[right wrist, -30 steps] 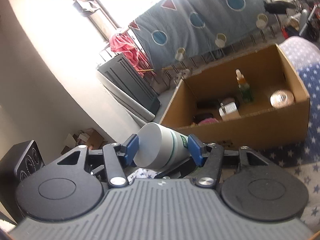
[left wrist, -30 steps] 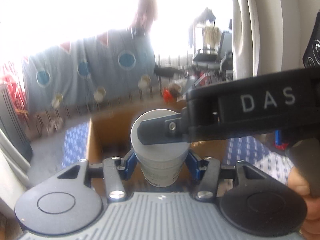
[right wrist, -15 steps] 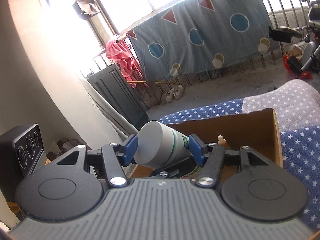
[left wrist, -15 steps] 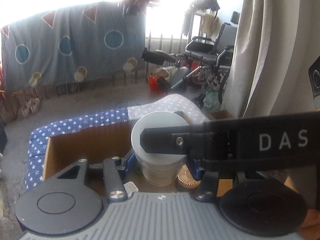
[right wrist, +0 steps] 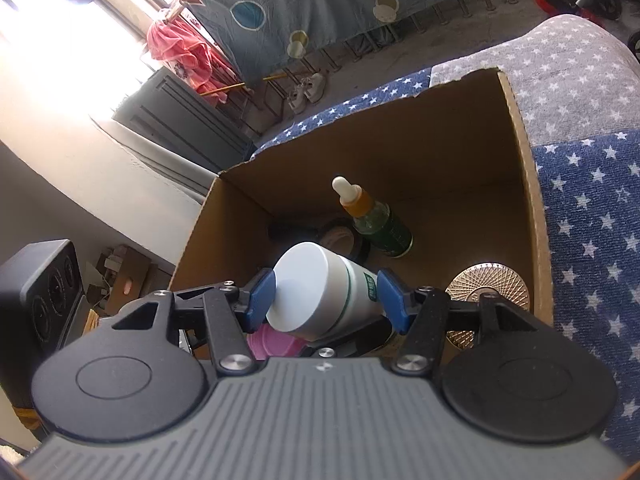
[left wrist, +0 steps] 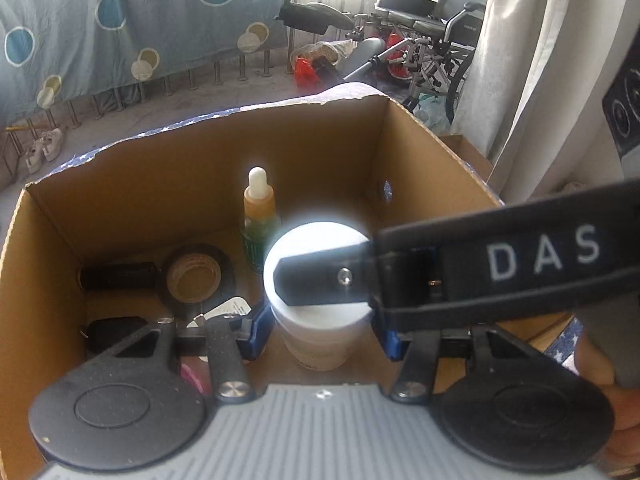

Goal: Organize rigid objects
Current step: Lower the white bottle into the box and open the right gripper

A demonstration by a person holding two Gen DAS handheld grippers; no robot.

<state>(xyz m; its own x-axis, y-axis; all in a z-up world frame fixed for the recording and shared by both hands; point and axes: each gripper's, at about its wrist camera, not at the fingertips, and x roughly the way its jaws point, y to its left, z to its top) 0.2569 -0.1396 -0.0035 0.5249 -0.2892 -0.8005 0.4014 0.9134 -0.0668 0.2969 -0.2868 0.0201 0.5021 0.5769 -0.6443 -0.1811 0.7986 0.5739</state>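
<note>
A white jar is clamped from two directions by the right gripper and the left gripper, and is held over the open cardboard box. Already stored beyond it are a tape roll, a dropper bottle and a gold disc. By appearances, lowering and release of the jar are left to be done

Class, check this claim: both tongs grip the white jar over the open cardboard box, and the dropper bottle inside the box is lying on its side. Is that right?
Not quite. The dropper bottle stands upright in the cardboard box, white tip on top, as the right wrist view shows. The rest holds: the left tongs and right tongs both grip the white jar over the open box.
</note>
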